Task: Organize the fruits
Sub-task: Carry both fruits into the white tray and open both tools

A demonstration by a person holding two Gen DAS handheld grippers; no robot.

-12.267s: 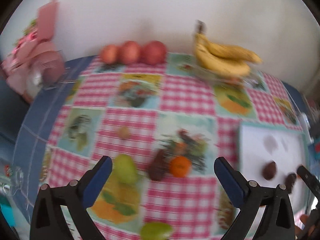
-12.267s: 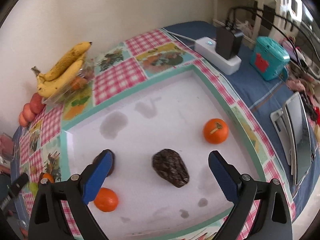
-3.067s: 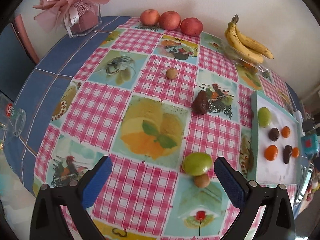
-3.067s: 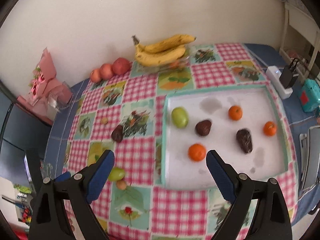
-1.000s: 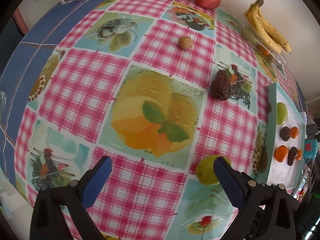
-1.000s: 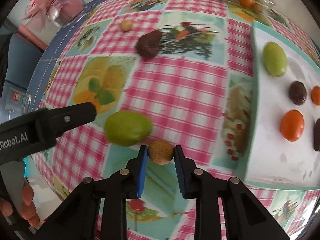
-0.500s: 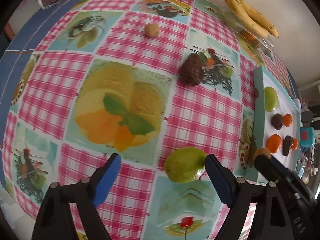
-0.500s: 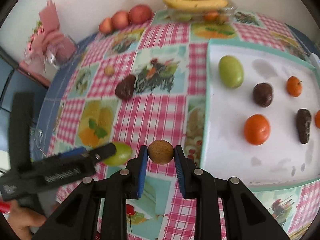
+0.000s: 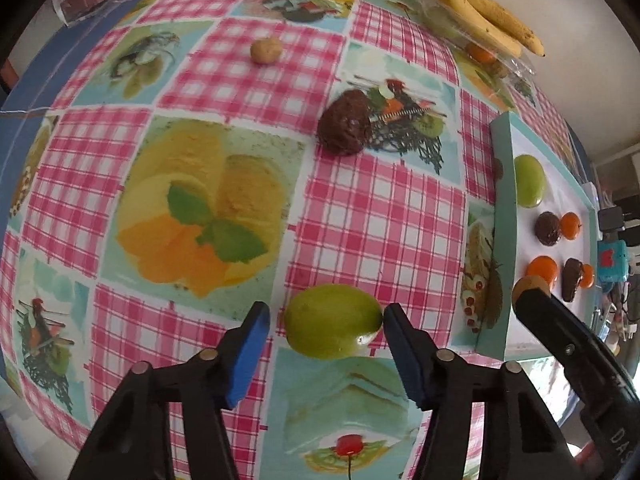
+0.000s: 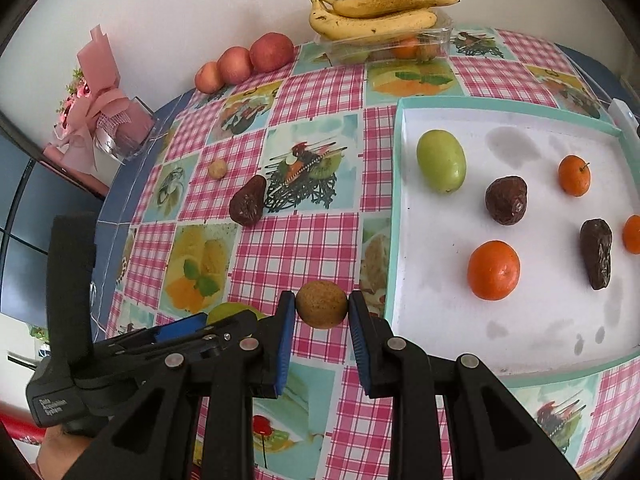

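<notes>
Left wrist view: left gripper (image 9: 326,320) jaws just been closing around green fruit (image 9: 333,321) lying on checkered tablecloth (image 9: 372,216), lower centre; right pad touching it, left pad showing small gap. White tray (image 9: 503,240) sitting at right edge.

Right wrist view: right gripper (image 10: 322,308) clenching small brown fruit (image 10: 321,304), lower centre, hovering left of tray's rim.

Pink-checked tablecloth (image 9: 376,216), green mango (image 9: 333,322), yellow bananas (image 10: 380,12), teal-rimmed white tray (image 10: 396,216).
</notes>
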